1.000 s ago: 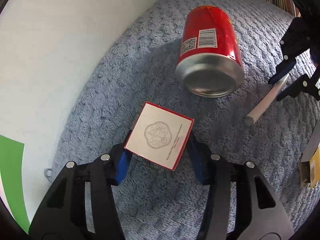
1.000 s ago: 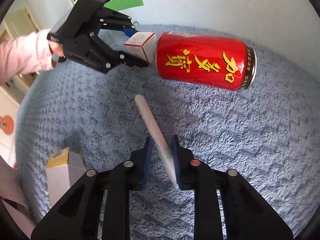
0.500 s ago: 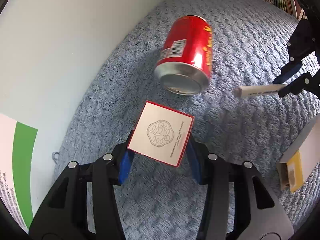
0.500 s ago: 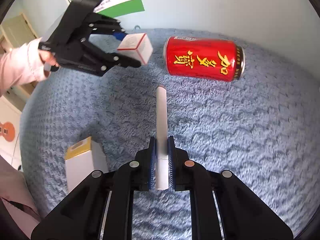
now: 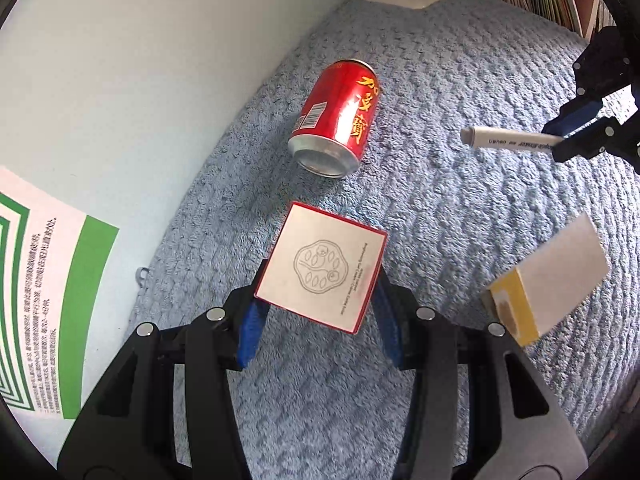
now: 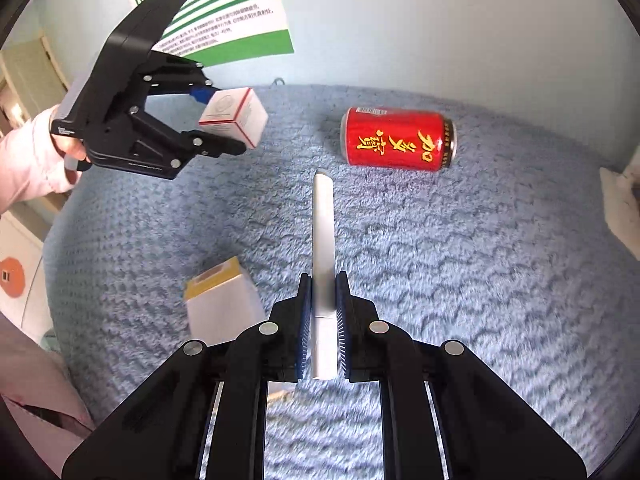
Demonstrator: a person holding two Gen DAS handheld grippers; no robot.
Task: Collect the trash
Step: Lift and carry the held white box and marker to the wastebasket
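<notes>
The left tongs [image 5: 320, 312] are clenched on a small white box with red edges [image 5: 324, 272], held clear above the blue fuzzy blanket [image 5: 460, 240], the blue pads pressing on two opposite sides. It looks like thin card, light and probably empty, so it should crush easily under a hard squeeze; a grip on flat opposing faces, as here, seems the sound choice. The right tongs [image 6: 323, 320] are clamped on a white marker [image 6: 323, 240], which sticks straight out ahead between the pads, also lifted off the blanket; these tongs have just been narrowing onto it. The marker is stiff, smooth and round, so it could swivel or slide if held lightly, and a hold nearer its middle would likely steady it. A red drink can [image 5: 338, 120] lies on its side on the blanket near the wall, untouched. It is probably light, thin-walled, slick and apt to roll, so taking it across the middle of its body seems best. A yellow and white carton [image 6: 220, 300] stands on the blanket near the marker; it looks light and would suit a grip on its flat sides.
</notes>
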